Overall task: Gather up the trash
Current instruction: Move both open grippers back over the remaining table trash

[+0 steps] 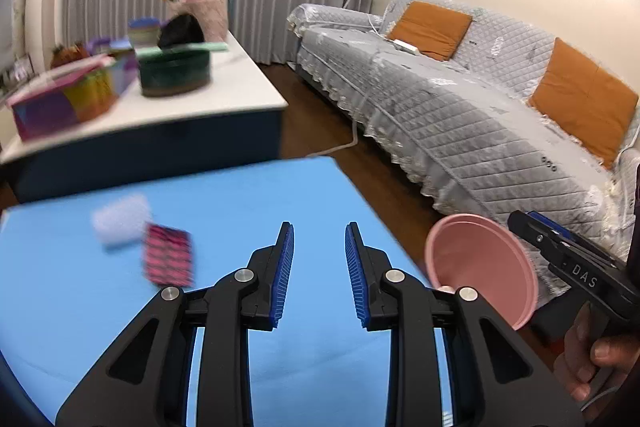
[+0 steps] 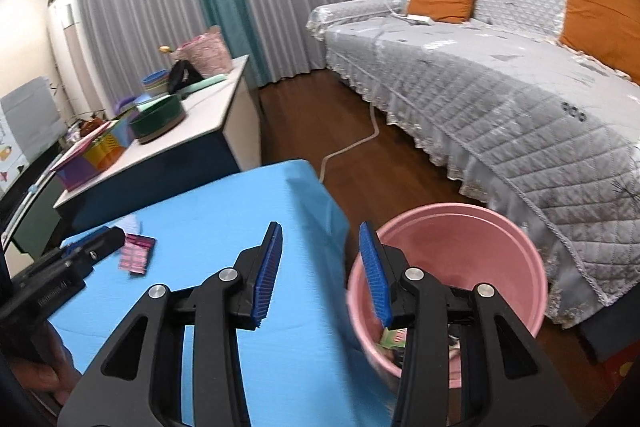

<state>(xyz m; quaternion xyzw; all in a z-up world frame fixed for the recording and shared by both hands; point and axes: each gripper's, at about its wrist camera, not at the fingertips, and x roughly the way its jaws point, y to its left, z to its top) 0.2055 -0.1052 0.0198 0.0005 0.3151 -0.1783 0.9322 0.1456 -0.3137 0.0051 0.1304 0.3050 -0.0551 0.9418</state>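
My left gripper hangs open over the blue table with nothing between its fingers. Ahead and to its left lie a blurred white piece and a pink checked packet. A pink bucket stands off the table's right edge. My right gripper is open and empty at that edge, its right finger over the pink bucket. Some scraps lie in the bucket's bottom. The right wrist view has the packet and the left gripper at the left. A hand holds the right gripper.
A low white-topped cabinet beyond the table carries colourful boxes and a round green tin. A grey-covered sofa with orange cushions runs along the right. A white cable lies on the wooden floor between them.
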